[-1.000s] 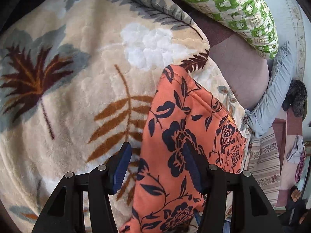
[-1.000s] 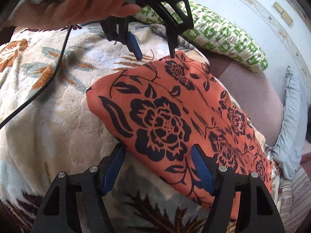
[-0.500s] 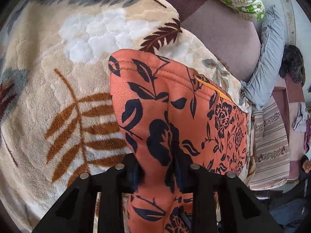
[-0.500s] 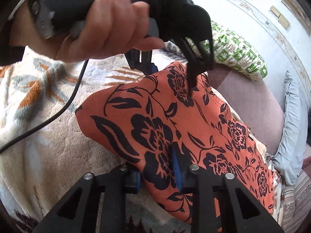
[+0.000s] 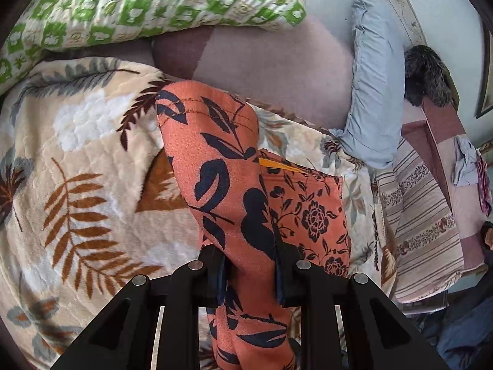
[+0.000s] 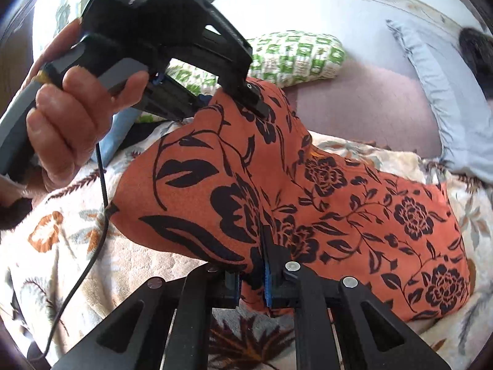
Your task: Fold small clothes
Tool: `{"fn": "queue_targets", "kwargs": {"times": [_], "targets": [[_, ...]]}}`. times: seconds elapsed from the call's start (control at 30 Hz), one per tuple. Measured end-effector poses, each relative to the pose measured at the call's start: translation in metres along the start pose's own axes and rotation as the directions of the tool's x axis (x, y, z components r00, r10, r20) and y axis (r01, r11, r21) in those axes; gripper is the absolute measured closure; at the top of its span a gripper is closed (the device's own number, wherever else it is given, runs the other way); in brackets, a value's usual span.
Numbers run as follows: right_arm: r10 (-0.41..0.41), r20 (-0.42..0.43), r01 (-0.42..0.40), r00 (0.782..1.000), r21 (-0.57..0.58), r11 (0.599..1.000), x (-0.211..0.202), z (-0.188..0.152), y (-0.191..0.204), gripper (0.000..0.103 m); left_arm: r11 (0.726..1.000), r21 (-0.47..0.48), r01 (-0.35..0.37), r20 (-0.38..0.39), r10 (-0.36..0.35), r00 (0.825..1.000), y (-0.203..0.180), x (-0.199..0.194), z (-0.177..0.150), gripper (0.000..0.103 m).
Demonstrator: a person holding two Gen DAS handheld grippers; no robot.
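An orange garment with black flowers [image 5: 225, 191] lies on a leaf-print blanket [image 5: 77, 185]. My left gripper [image 5: 248, 274] is shut on one corner of its near edge and holds that edge lifted off the blanket. My right gripper [image 6: 251, 280] is shut on the other corner of the garment [image 6: 354, 203], also raised. In the right wrist view the left gripper [image 6: 243, 92] and the hand holding it are at upper left, pinching the cloth. The far part of the garment still rests flat on the blanket.
A green and white pillow [image 5: 148, 9] lies at the back, a pale blue pillow [image 5: 376, 92] at the right. A mauve sheet [image 5: 277, 67] lies between them. A striped cloth [image 5: 422, 215] hangs at the bed's right edge. A black cable [image 6: 92, 246] trails over the blanket.
Both grippers were open over the garment's near edge, then shut on it. They have since lifted the edge up and forward, so the cloth bulges and rises.
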State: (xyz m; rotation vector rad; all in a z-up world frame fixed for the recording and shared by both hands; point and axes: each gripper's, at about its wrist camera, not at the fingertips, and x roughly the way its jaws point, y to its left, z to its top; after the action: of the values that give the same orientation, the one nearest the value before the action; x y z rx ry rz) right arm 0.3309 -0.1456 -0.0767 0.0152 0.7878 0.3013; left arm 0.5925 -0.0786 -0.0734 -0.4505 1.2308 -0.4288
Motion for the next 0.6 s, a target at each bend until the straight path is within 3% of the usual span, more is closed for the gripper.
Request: {"fn": "queue_targets", "kwargs": {"times": [0.13, 0.33, 0.47, 0.6], "targets": [[0.080, 0.003, -0.079, 0.997, 0.194, 0.978, -0.010, -0.013, -0.056, 0.093, 0.999, 0.026, -0.029, -0.027, 0.030, 0.999, -0.047, 0.036, -0.007, 0.081], [0.165, 0.012, -0.158, 0.986, 0.376, 0.913, -0.004, -0.047, -0.114, 0.090, 0.983, 0.097, -0.159, -0.118, 0.170, 0.978, -0.107, 0.119, -0.005, 0.077], [0.250, 0.014, -0.218, 0.968, 0.539, 0.813, 0.004, -0.065, -0.146, 0.087, 0.959, 0.125, -0.253, -0.160, 0.272, 0.949, -0.130, 0.177, -0.006, 0.069], [0.291, -0.013, -0.218, 0.957, 0.633, 0.743, 0.011, -0.076, -0.168, 0.075, 0.943, 0.126, -0.307, -0.161, 0.325, 0.932, -0.139, 0.204, -0.008, 0.057]]}}
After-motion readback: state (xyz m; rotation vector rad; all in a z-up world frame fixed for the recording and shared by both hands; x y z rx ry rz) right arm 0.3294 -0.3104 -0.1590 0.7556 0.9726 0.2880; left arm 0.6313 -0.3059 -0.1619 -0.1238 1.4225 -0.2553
